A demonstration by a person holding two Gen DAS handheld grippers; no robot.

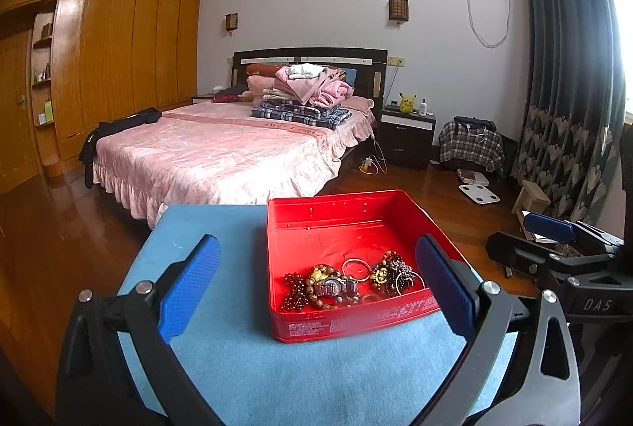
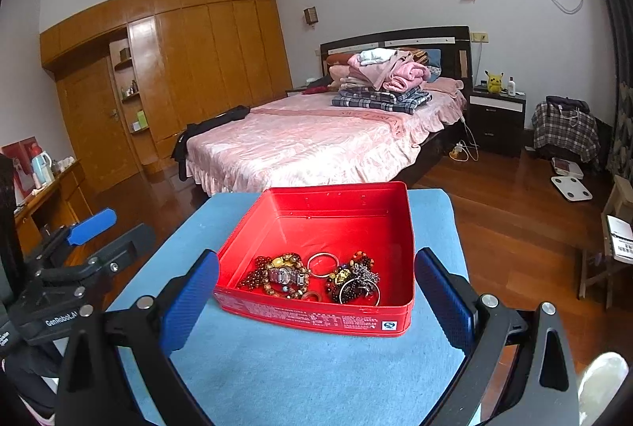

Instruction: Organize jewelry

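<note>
A red tin box (image 1: pixel 348 212) (image 2: pixel 328 198) stands open on a blue-covered table (image 1: pixel 277 366) (image 2: pixel 316 366). In its near half lie bead bracelets (image 1: pixel 296 291) (image 2: pixel 257 273), a wristwatch (image 1: pixel 336 285) (image 2: pixel 287 275), a thin silver bangle (image 1: pixel 356 265) (image 2: pixel 322 263) and a dark beaded cluster (image 1: pixel 391 273) (image 2: pixel 354 281). My left gripper (image 1: pixel 316 291) is open and empty, just short of the box's near wall. My right gripper (image 2: pixel 316 295) is open and empty, its fingers either side of the box's near wall.
The table ends just beyond the box. Behind it is a bed (image 1: pixel 221 153) (image 2: pixel 316 137) with folded clothes, a wooden wardrobe (image 1: pixel 118 42) (image 2: pixel 198 61) and a nightstand (image 1: pixel 407 133) (image 2: pixel 496 117). A scale (image 1: pixel 478 193) (image 2: pixel 571 187) lies on the wood floor.
</note>
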